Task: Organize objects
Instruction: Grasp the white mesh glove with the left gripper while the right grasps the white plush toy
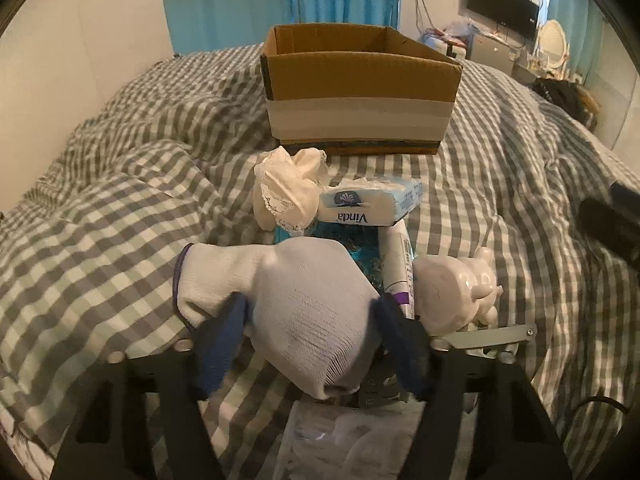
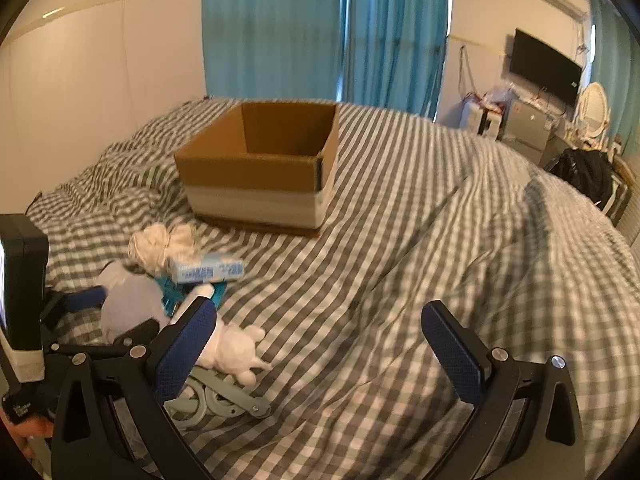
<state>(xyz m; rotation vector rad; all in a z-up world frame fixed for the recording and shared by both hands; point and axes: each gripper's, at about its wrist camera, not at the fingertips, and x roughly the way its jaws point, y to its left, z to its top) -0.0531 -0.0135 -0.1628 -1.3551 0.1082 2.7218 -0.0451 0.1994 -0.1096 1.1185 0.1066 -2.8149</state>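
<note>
Left tongs (image 1: 308,312) over checked bedding (image 1: 120,200)

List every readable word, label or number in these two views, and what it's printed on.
"Vinda": upside down on the end face of the tissue pack, left wrist view.
Blue print on the tissue pack's long side: blurred, unreadable.
Print on the white and purple tube: too small to read.
White text low on the left gripper's body: too small to read.
Cardboard box: no text visible.
</note>
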